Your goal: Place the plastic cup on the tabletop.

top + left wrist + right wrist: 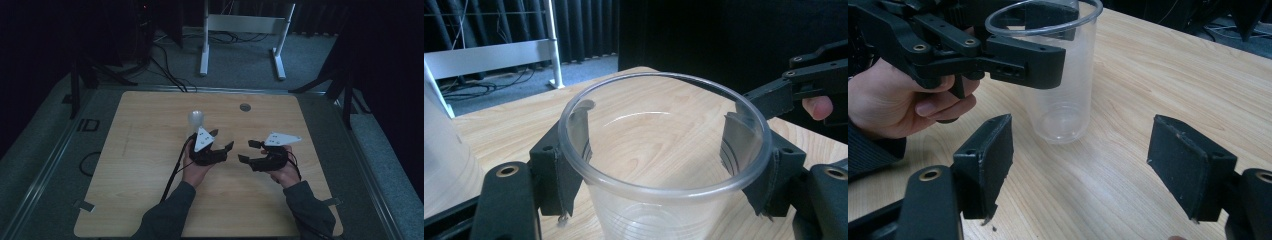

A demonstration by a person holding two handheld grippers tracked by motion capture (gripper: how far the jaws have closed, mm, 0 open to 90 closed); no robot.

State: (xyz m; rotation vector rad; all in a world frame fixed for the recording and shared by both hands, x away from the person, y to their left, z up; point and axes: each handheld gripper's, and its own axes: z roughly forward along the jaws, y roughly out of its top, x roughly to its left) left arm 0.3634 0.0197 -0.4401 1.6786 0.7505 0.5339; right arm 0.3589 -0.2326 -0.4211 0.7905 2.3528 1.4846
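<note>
A clear plastic cup (664, 192) stands upright on the wooden table (150, 200). My left gripper (661, 155) is shut on it, one pad (574, 150) on each side just under the rim. In the right gripper view the same cup (1063, 100) stands ahead, with the left gripper (1053, 40) clamped around its top and a hand behind it. My right gripper (1083, 165) is open, its pads (993, 155) wide apart, with bare table between them and the cup a little beyond. From above, the left gripper (222, 140) faces the right gripper (247, 151) across a small gap.
A second translucent cup (195, 120) stands just behind the left gripper, at the left edge of the left gripper view (444, 145). A grey round insert (245, 107) sits near the table's far edge. A white desk frame (240, 30) stands on the floor beyond.
</note>
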